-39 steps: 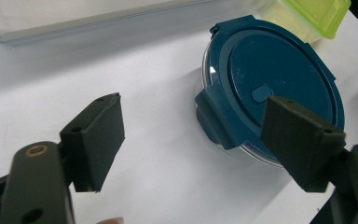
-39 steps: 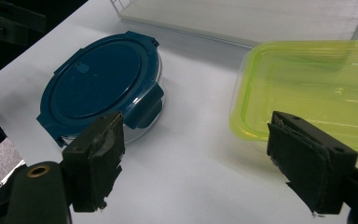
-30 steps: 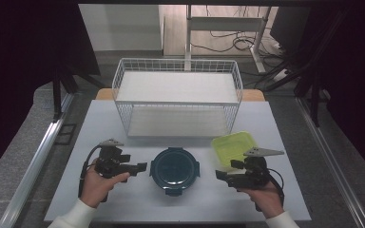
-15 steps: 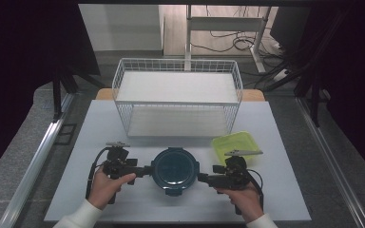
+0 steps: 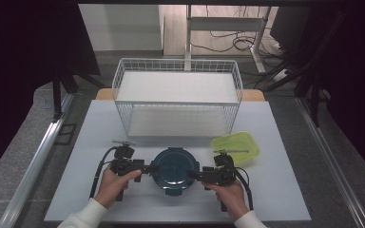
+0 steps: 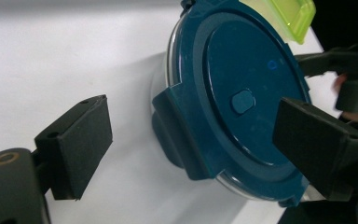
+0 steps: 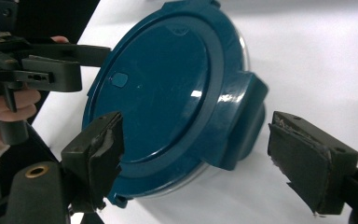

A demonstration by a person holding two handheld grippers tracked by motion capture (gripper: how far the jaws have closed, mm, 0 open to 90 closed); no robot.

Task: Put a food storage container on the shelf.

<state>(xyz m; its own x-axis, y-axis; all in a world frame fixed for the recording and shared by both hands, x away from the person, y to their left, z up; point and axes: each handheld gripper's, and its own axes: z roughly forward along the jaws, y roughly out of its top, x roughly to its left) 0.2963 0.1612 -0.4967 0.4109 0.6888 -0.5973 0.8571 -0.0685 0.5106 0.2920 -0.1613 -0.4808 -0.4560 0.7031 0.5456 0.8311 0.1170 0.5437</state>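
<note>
A round clear container with a dark blue clip-on lid (image 5: 175, 171) stands at the table's near middle. My left gripper (image 5: 150, 167) is at its left side and my right gripper (image 5: 193, 175) at its right, both open. In the left gripper view the left gripper (image 6: 198, 140) straddles a side clip tab (image 6: 177, 135) of the lid (image 6: 242, 84) without touching it. In the right gripper view the right gripper (image 7: 200, 158) straddles the opposite clip tab (image 7: 242, 121) of the lid (image 7: 158, 84) in the same way.
A yellow-green lidded box (image 5: 235, 148) lies just right of the container, behind my right hand. A white wire basket (image 5: 178, 95) with a shelf stands at the table's far middle. The white table top (image 5: 76, 142) has free room at the left.
Both grippers have moved inward from the sides to the blue-lidded container. The right one came in from in front of the green box. Both stayed open.
</note>
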